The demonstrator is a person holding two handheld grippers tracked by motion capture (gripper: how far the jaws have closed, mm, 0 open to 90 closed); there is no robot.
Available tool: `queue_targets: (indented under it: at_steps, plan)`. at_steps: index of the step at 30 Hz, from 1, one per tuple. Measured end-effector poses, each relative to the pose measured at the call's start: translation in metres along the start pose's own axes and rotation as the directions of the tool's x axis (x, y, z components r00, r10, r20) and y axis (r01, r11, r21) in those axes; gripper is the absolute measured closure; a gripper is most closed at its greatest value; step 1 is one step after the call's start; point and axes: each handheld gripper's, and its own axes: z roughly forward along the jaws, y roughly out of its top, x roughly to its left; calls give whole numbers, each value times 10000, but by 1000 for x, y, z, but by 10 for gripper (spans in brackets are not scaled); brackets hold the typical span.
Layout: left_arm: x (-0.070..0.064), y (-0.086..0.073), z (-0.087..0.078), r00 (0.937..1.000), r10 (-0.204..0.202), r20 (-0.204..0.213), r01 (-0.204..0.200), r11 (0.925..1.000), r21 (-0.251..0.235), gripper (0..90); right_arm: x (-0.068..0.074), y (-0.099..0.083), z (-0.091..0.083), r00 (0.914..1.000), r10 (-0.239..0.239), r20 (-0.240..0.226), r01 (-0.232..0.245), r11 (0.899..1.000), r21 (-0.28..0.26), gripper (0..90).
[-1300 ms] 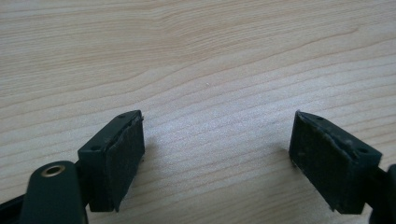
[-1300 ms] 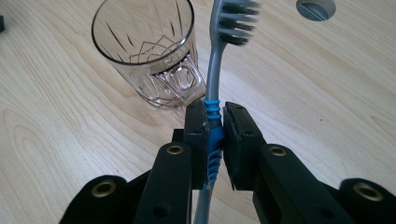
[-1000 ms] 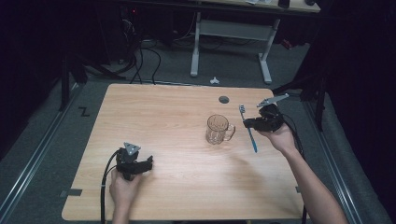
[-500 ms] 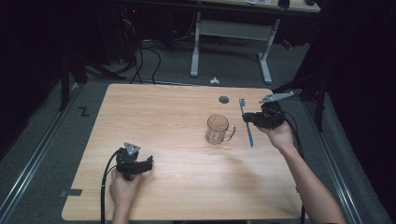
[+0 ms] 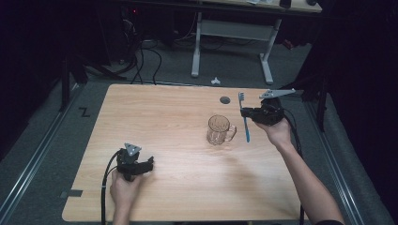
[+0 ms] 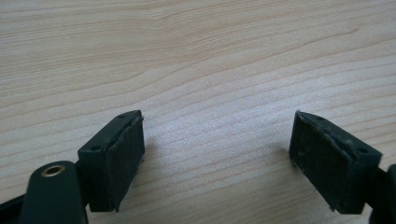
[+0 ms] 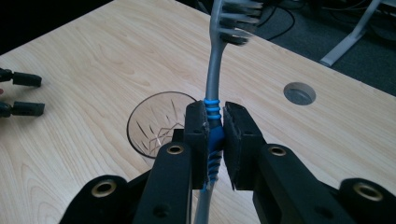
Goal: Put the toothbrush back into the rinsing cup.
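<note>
Right gripper (image 7: 215, 135) clamps toothbrush (image 7: 215, 70) at ribbed blue grip: light, stiff, slim, could pivot. Left gripper (image 6: 217, 154) open, empty, over desk (image 5: 155, 117).

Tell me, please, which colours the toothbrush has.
The toothbrush has a blue grip section and a grey neck; the right gripper view shows it best.

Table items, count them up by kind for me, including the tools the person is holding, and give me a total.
Toothbrush: 1, held in the right claw
Glass mug: 1, standing on the table
Handheld claws: 2, the right one and the left claw, which is open over bare wood
Total: 4
</note>
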Motion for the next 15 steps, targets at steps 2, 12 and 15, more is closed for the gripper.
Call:
queue_targets:
  at_steps: [2, 12, 15]
  plan:
    - [0, 0, 0, 10000, 1, -4, -1, 10000, 8, 186, 1, 2, 1, 10000, -32, -19, 32, 10000, -29, 803]
    - [0, 0, 0, 10000, -1, -1, 1, 10000, -1, 186, 2, 11, 8, 10000, 0, -61, -1, 9995, -307, 804]
    - [0, 0, 0, 10000, 1, -3, -1, 10000, 0, 186, 1, 11, 10, 10000, 4, -14, -4, 9995, -327, 803]
